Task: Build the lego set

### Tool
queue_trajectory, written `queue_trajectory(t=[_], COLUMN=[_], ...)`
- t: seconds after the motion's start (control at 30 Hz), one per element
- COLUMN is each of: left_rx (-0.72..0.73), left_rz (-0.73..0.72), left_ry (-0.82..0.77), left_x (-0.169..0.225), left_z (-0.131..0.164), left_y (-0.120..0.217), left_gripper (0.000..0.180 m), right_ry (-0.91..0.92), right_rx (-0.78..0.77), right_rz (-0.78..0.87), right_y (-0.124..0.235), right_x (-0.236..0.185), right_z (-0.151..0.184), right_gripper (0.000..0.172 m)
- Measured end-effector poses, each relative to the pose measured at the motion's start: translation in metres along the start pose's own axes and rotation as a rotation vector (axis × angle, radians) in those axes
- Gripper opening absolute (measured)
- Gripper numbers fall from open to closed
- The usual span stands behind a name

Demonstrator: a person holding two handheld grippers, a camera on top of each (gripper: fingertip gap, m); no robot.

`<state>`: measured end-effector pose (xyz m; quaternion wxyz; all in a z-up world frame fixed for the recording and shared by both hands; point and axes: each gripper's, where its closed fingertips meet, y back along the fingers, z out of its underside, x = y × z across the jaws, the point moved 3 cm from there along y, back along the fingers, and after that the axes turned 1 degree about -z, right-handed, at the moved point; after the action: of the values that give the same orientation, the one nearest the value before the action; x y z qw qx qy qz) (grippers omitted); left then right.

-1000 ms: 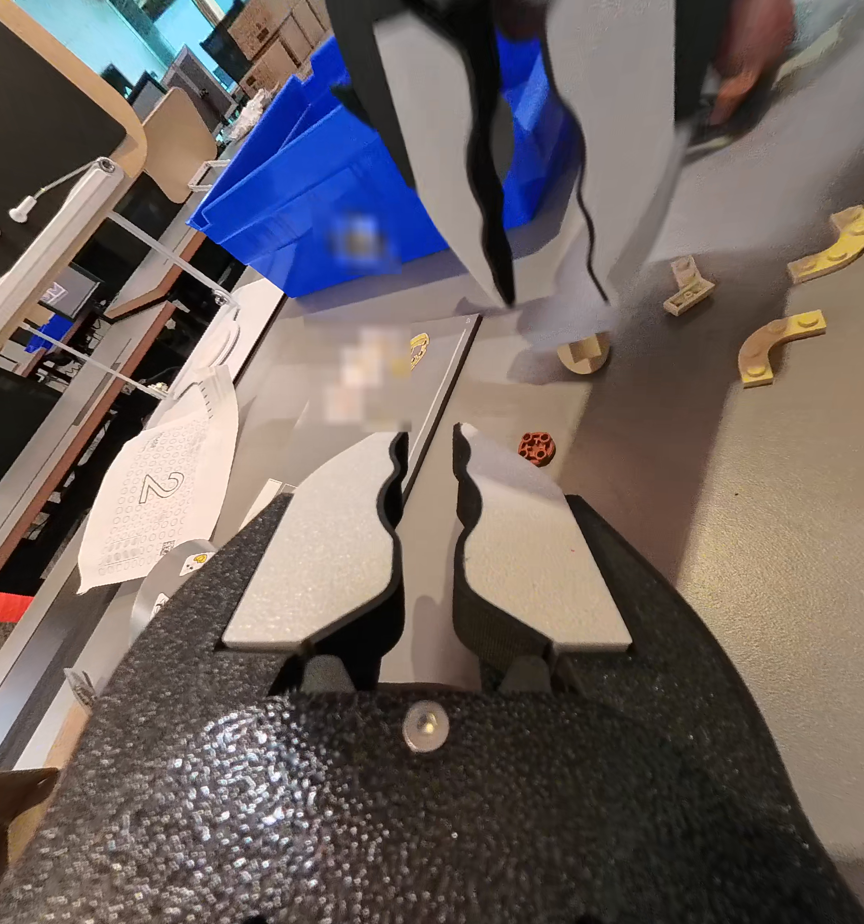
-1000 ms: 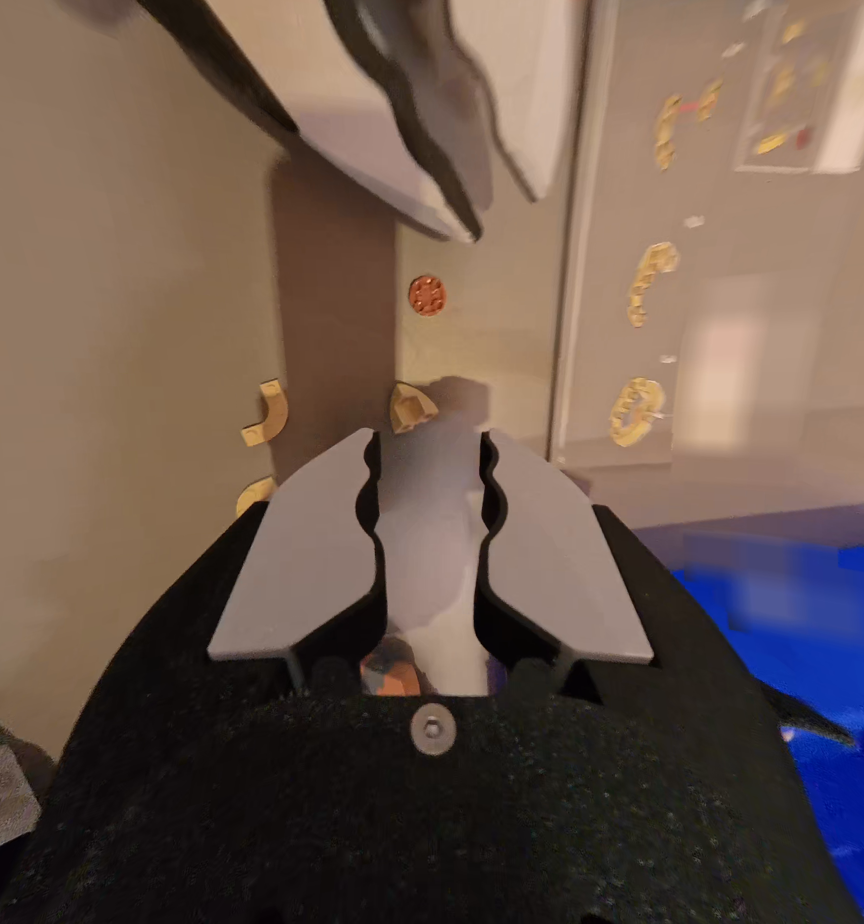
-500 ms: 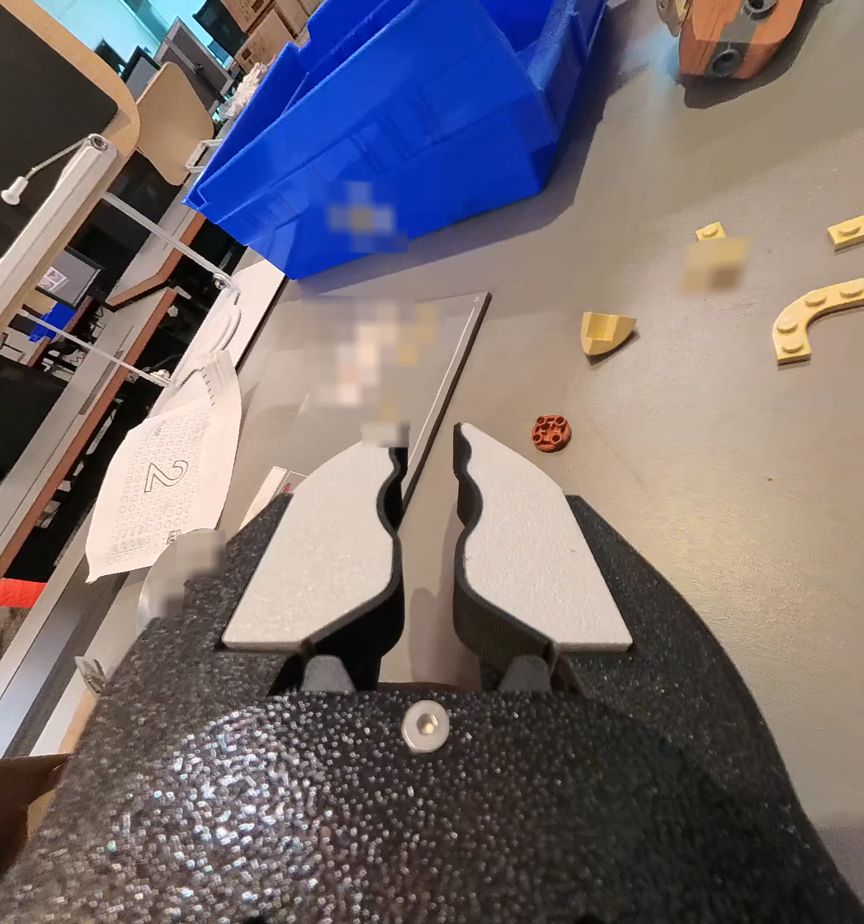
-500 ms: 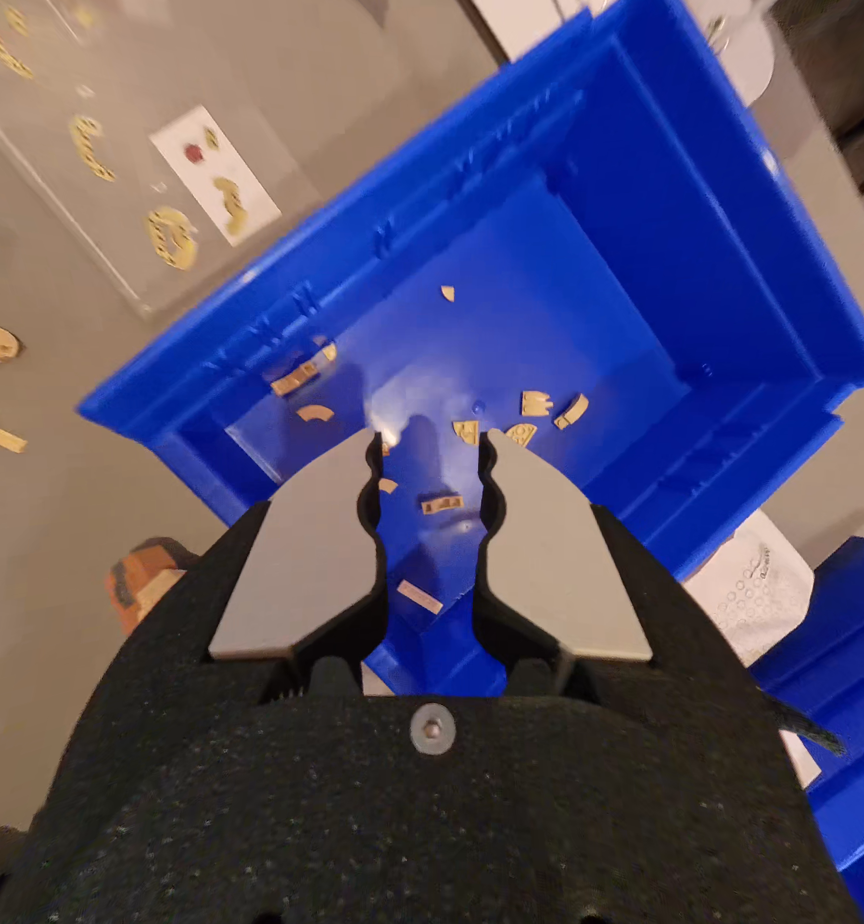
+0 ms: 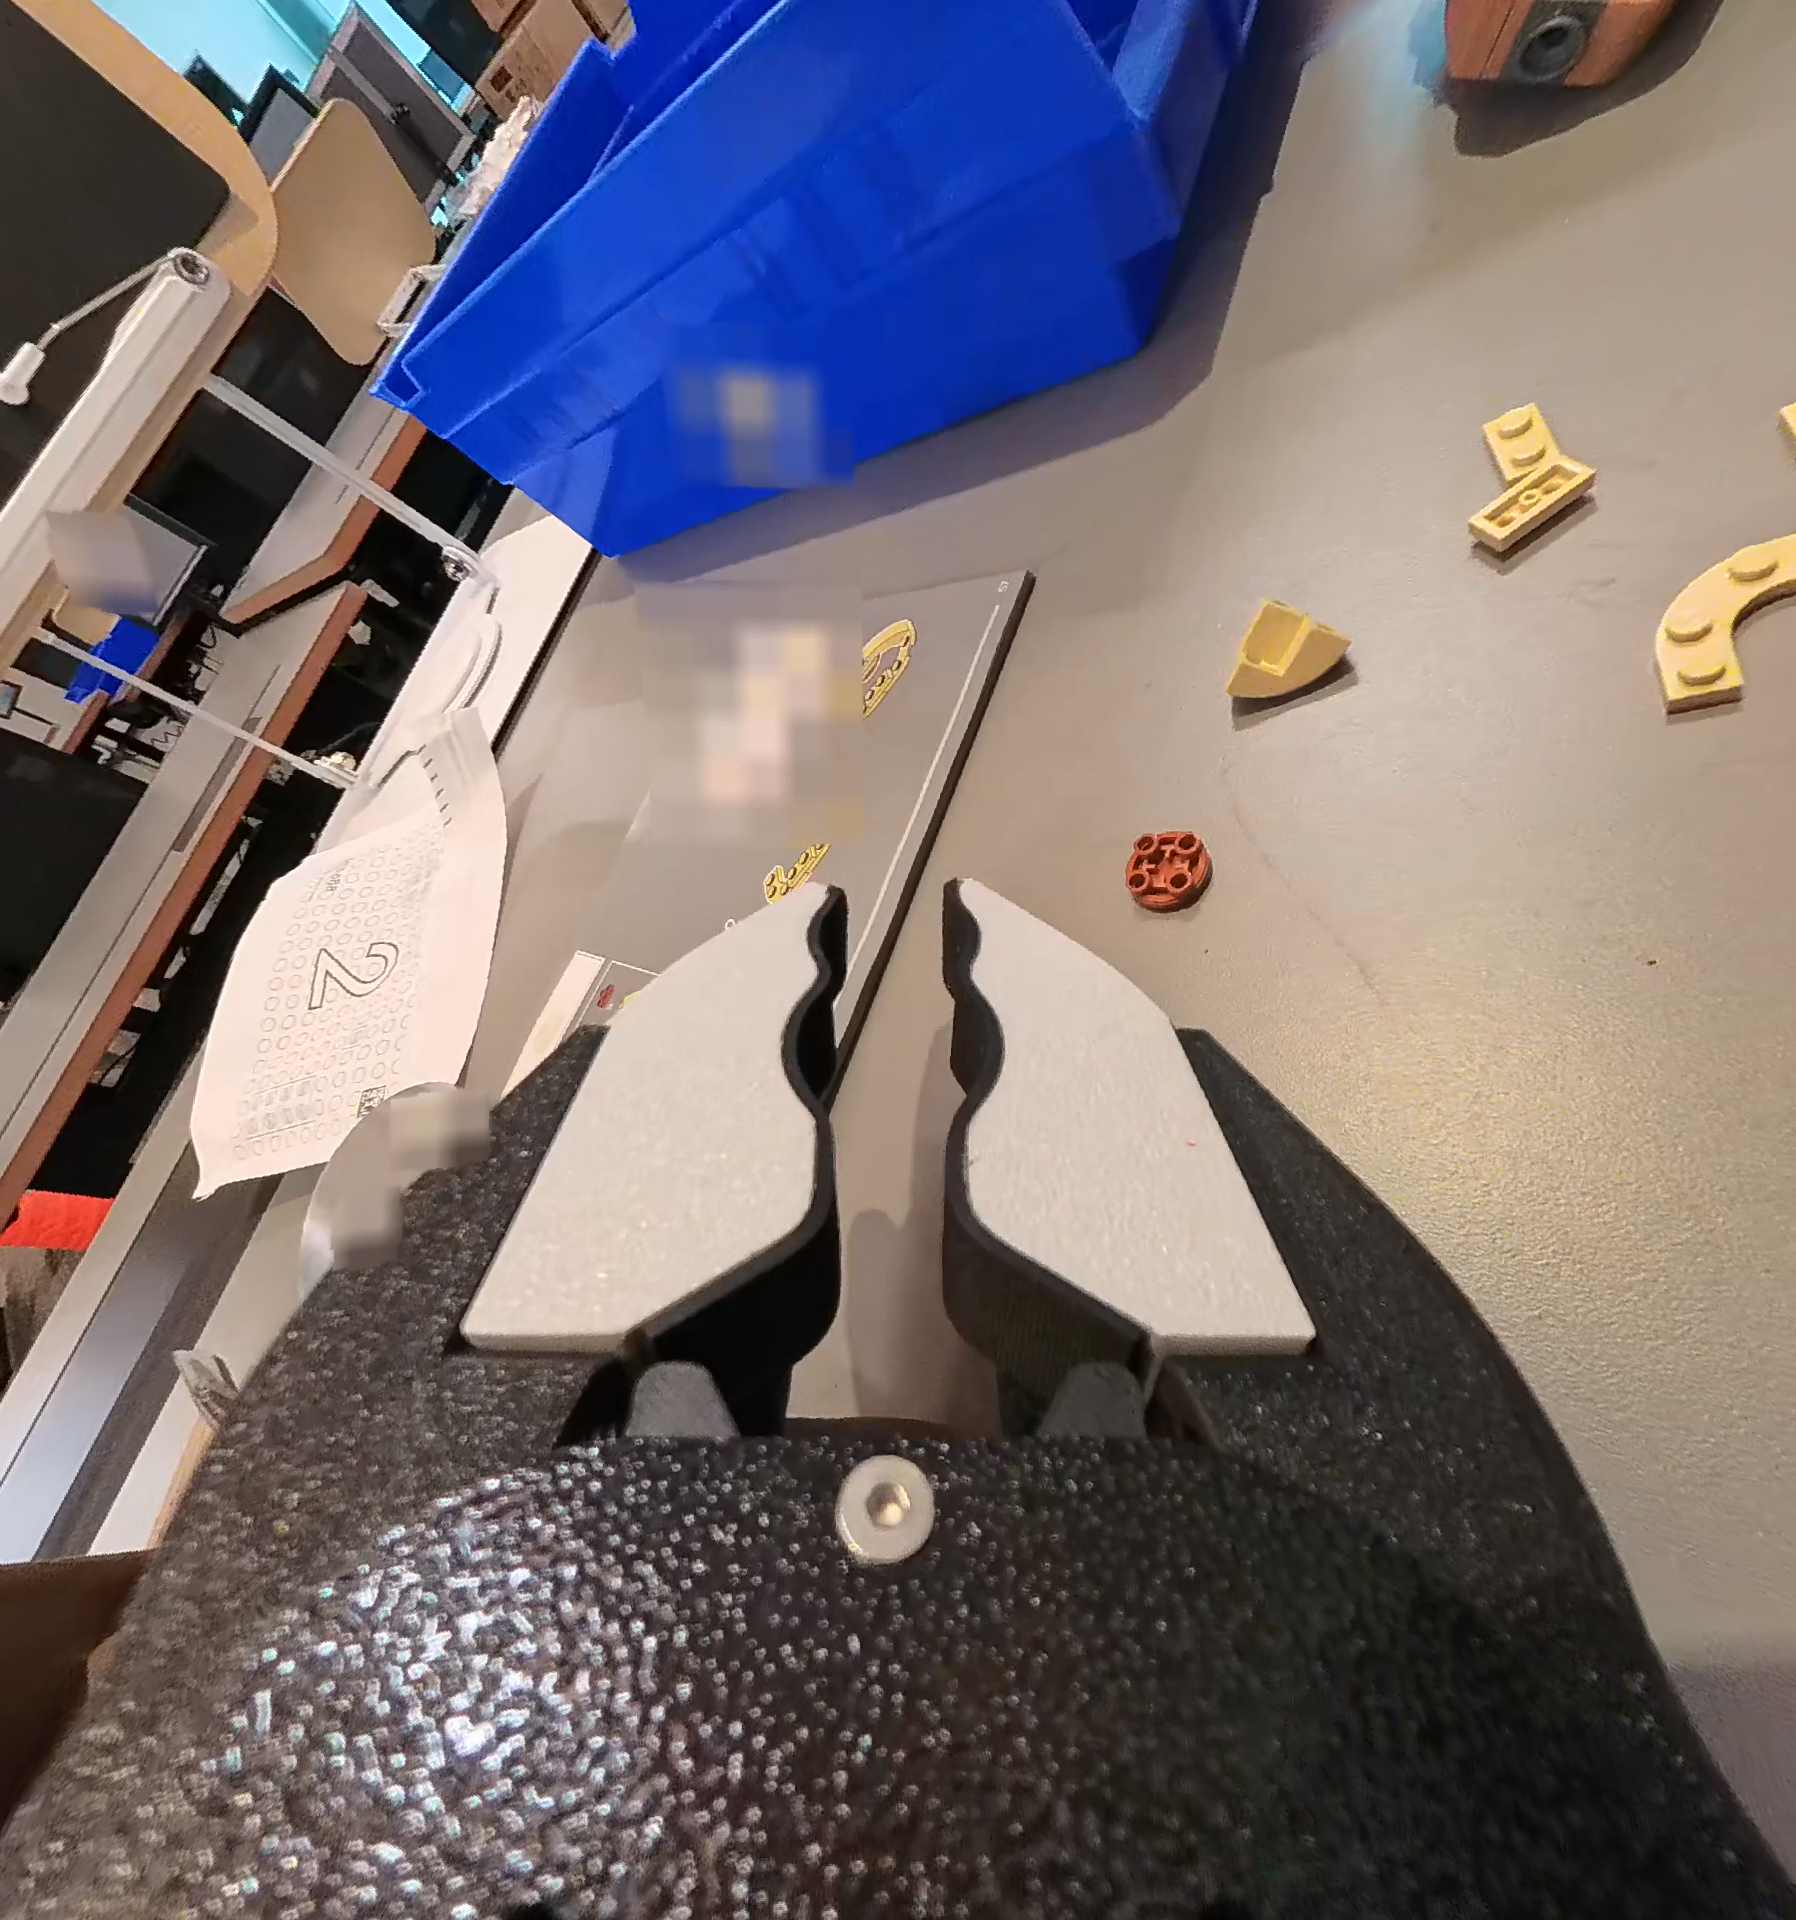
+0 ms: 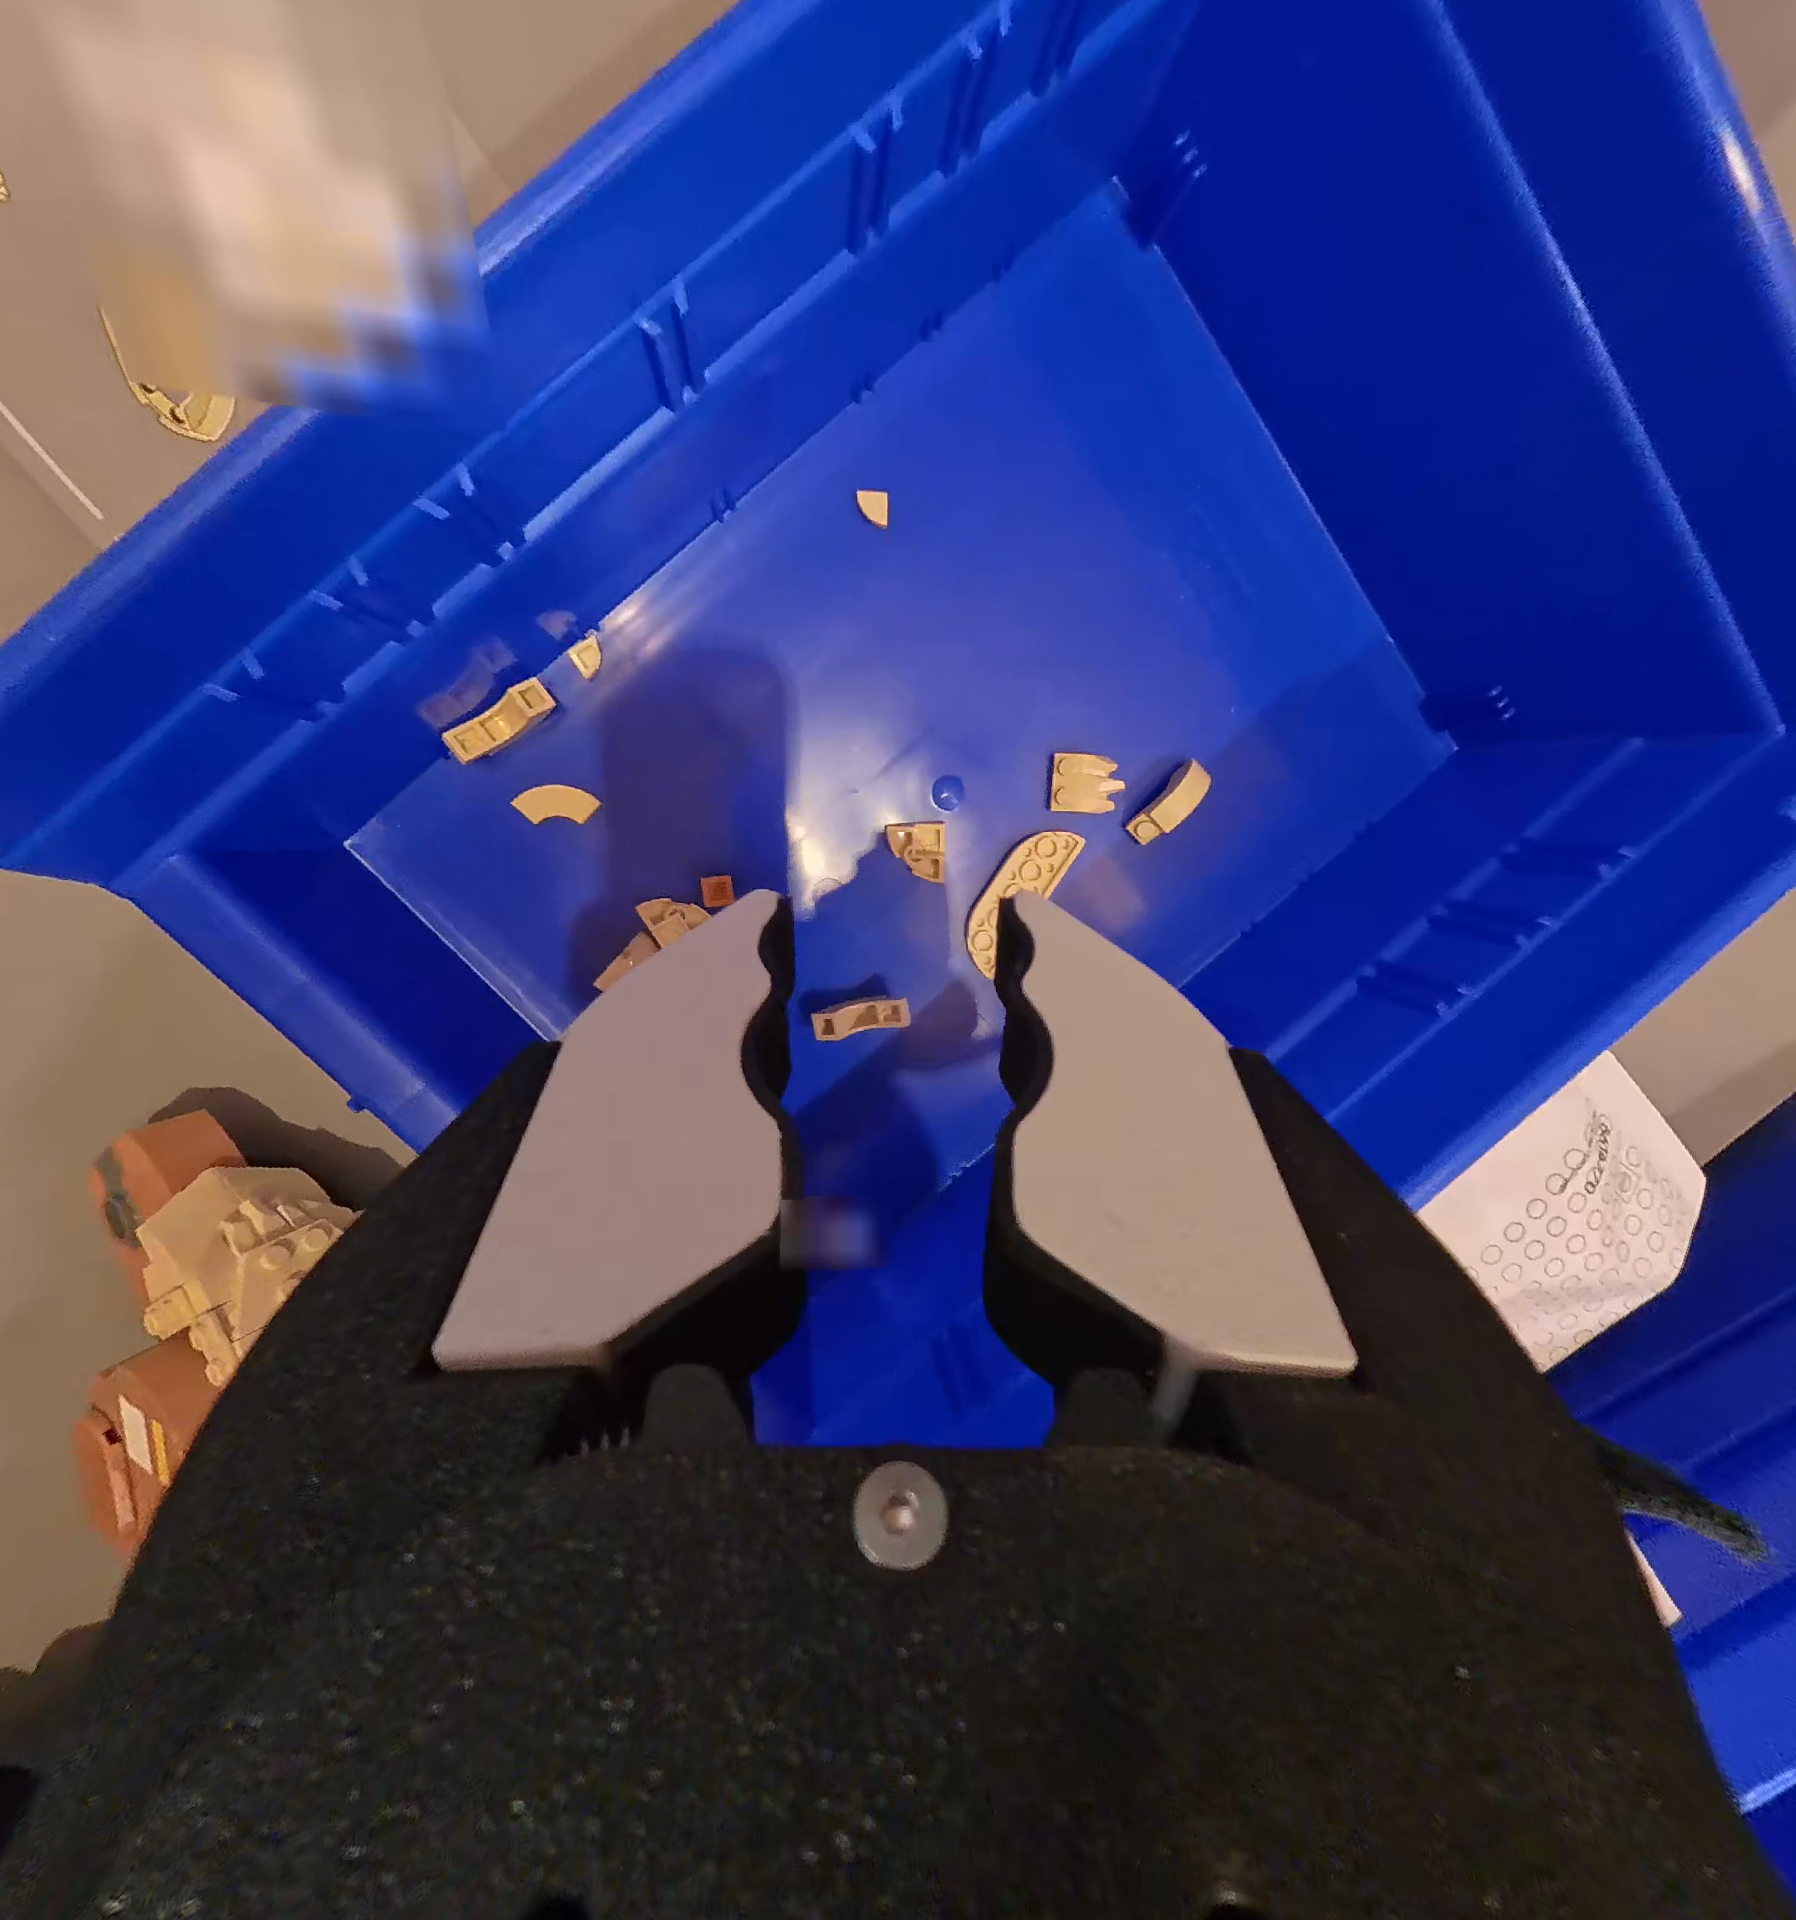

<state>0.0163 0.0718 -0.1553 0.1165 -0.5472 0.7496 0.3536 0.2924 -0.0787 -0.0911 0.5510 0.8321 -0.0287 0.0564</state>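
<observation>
Below my right gripper (image 6: 894, 914), fingers apart and empty, a tan curved brick (image 6: 861, 1019) lies crosswise at mid-frame in the blue bin (image 6: 1496, 416).

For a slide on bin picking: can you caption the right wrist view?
Open, empty right tool hovering above a blue bin scattered with small tan bricks.

Tan curved bricks (image 6: 858, 1018) in blue bin (image 6: 1496, 468)
</observation>
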Motion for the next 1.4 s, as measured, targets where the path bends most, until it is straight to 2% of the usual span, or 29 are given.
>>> queue_trajectory(t=[0.47, 0.6, 0.73, 0.83, 1.1, 1.4], left_rx=[-0.001, -0.003, -0.001, -0.004, -0.011, -0.009], left_rz=[0.005, 0.008, 0.014, 0.017, 0.015, 0.011], left_ry=[-0.001, -0.003, -0.008, -0.009, -0.012, -0.006], left_x=[0.0, 0.001, 0.002, 0.002, 0.003, 0.002], left_z=[0.0, 0.001, 0.001, 0.001, 0.002, 0.002], left_y=[0.001, 0.001, 0.001, 0.001, 0.001, 0.001], left_gripper=[0.017, 0.017, 0.017, 0.017, 0.017, 0.017], right_ry=[0.046, 0.092, 0.196, 0.225, 0.221, 0.206], right_rx=[-0.084, -0.125, -0.221, -0.275, -0.325, -0.328], right_rz=[-0.086, -0.188, -0.329, -0.375, -0.361, -0.367], right_y=[-0.02, -0.025, -0.036, -0.042, -0.054, -0.059], right_x=[-0.016, -0.031, -0.056, -0.065, -0.065, -0.062], right_z=[0.006, 0.014, 0.028, 0.034, 0.039, 0.039], right_gripper=[0.037, 0.029, 0.028, 0.027, 0.028, 0.015])
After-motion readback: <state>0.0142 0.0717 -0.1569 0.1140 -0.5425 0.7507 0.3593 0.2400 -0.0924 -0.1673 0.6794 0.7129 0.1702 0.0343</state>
